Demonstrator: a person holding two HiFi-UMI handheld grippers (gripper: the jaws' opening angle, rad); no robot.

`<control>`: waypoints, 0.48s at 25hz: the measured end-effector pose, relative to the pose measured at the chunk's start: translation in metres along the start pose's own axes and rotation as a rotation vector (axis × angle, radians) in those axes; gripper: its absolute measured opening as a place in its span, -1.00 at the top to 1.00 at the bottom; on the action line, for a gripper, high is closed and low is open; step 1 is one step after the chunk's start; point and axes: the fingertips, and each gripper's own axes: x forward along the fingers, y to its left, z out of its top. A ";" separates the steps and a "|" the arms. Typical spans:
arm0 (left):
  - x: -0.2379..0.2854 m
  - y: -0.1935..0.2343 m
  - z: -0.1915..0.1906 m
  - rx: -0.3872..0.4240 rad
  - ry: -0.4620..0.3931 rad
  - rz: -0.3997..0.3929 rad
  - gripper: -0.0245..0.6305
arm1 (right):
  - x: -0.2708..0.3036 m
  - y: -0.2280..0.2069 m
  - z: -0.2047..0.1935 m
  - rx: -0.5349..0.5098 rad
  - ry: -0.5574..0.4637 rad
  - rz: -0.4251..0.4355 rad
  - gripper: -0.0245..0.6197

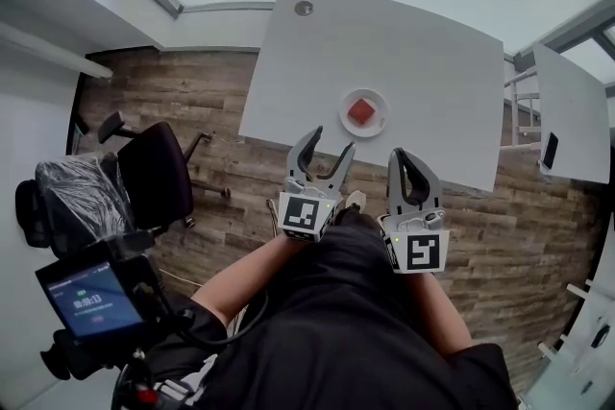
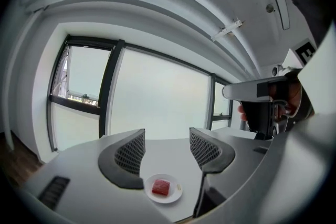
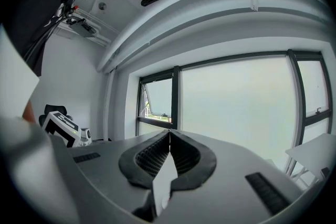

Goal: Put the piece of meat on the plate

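Note:
A red piece of meat point(image 1: 361, 111) lies on a small white plate point(image 1: 348, 120) near the front edge of a white table point(image 1: 404, 62). In the left gripper view the meat point(image 2: 161, 187) rests on the plate point(image 2: 175, 195) just below and between the jaws. My left gripper point(image 1: 322, 149) is held open over the table's front edge, short of the plate, with nothing between its fingers. My right gripper point(image 1: 406, 163) is shut and empty, to the right of the plate; in its own view the right gripper point(image 3: 169, 136) tips meet.
A black office chair point(image 1: 159, 170) stands on the wooden floor at the left. A second white table point(image 1: 577, 120) with a dark object point(image 1: 549, 150) sits at the right. A camera rig with a screen point(image 1: 91, 301) is at the lower left.

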 end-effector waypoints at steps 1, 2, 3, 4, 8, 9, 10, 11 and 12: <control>-0.001 0.000 0.005 0.014 -0.003 0.004 0.13 | 0.001 -0.001 0.000 0.001 -0.001 0.001 0.90; -0.001 -0.001 0.010 0.020 -0.007 0.006 0.12 | 0.002 -0.003 0.000 0.002 -0.002 0.001 0.90; -0.001 -0.002 0.013 0.010 -0.017 0.005 0.12 | 0.002 -0.004 0.000 0.005 -0.004 0.000 0.90; -0.002 -0.002 0.015 -0.011 -0.030 0.003 0.13 | 0.003 -0.005 0.001 0.009 -0.005 -0.001 0.90; -0.006 -0.002 0.028 -0.054 -0.064 -0.001 0.13 | 0.003 -0.005 0.003 0.032 -0.009 -0.003 0.90; -0.006 -0.001 0.032 -0.061 -0.067 0.001 0.13 | 0.003 -0.005 0.004 0.032 -0.007 -0.004 0.90; -0.007 0.001 0.034 -0.070 -0.072 0.004 0.13 | 0.002 -0.004 0.004 0.028 -0.005 -0.005 0.90; -0.007 0.002 0.036 -0.077 -0.078 0.007 0.13 | 0.001 -0.004 0.004 0.020 -0.003 -0.006 0.90; -0.007 0.004 0.039 -0.079 -0.084 0.012 0.13 | 0.000 -0.003 0.005 0.009 -0.004 -0.007 0.90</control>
